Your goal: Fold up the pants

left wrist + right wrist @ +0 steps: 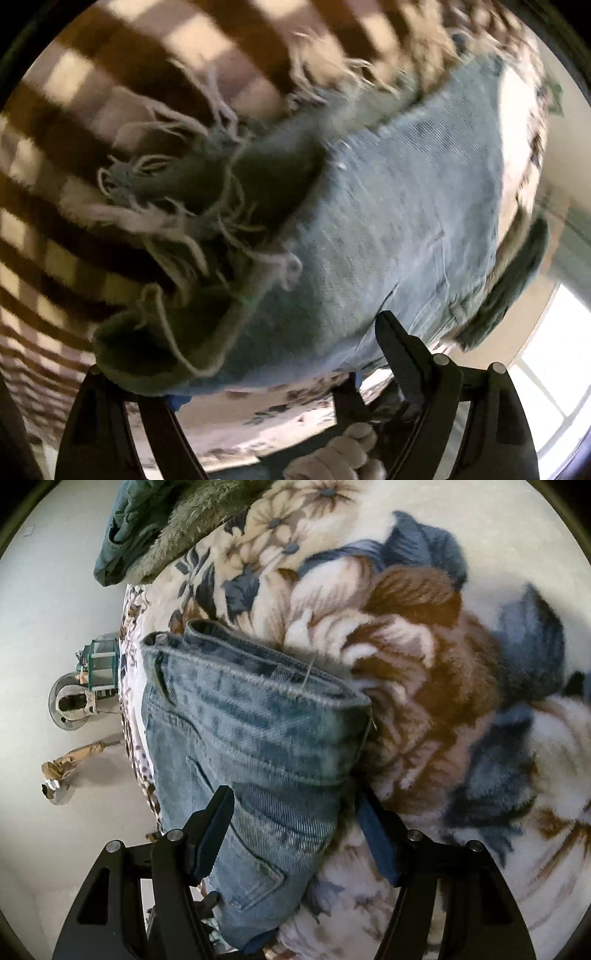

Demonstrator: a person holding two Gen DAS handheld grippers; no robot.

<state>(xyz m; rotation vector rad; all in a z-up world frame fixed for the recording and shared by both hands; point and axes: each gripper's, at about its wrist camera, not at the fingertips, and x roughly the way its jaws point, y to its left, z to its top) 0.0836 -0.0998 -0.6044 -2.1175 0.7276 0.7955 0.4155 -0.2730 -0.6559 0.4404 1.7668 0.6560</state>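
Light blue denim pants lie on a floral blanket. In the left wrist view the frayed leg hems [177, 206] are bunched at the left and the leg cloth [406, 206] runs right. My left gripper [258, 365] is wide open with the folded cloth edge lying between its fingers [402, 354]; the view is blurred. In the right wrist view the waistband end of the pants [258, 716] lies folded. My right gripper [299, 830] is open and straddles the denim, one finger [214, 830] on each side.
The floral blanket [424, 635] covers the bed, and a brown checked blanket [92, 122] lies beyond the hems. A green fuzzy cloth [155, 524] lies at the bed's far corner. The floor [48, 627] at the left holds small objects [81, 698]. A gloved hand [347, 454] shows below.
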